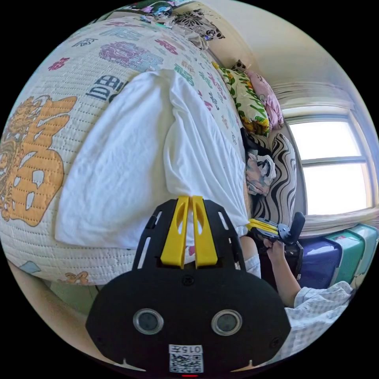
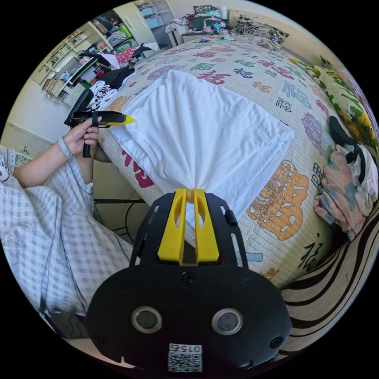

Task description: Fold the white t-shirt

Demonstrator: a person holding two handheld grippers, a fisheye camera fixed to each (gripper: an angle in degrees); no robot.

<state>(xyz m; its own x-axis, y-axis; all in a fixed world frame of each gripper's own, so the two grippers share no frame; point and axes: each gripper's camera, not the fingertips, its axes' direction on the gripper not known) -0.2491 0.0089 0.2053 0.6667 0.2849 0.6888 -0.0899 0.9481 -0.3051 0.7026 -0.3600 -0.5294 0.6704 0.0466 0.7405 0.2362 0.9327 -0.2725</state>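
The white t-shirt [image 1: 130,166] lies spread on a patterned quilt [image 1: 51,118] covering the bed. My left gripper [image 1: 191,197] is shut on the shirt's near edge, and the cloth rises into a ridge from its jaws. Further right along that edge, my right gripper [image 1: 252,226] pinches a corner, held by a hand. In the right gripper view the t-shirt [image 2: 205,130] fans out from a gathered bunch on which the right gripper [image 2: 190,192] is shut. The left gripper [image 2: 128,119] shows at the shirt's left corner, yellow tips together on the cloth.
A heap of loose clothes [image 2: 347,185] lies at the bed's edge beside a black-and-white striped cushion [image 1: 284,185]. Floral pillows [image 1: 248,102] line the far side. Coloured storage boxes [image 1: 343,252] stand under a window. Cluttered shelves [image 2: 79,59] stand behind the person's checked sleeve [image 2: 47,221].
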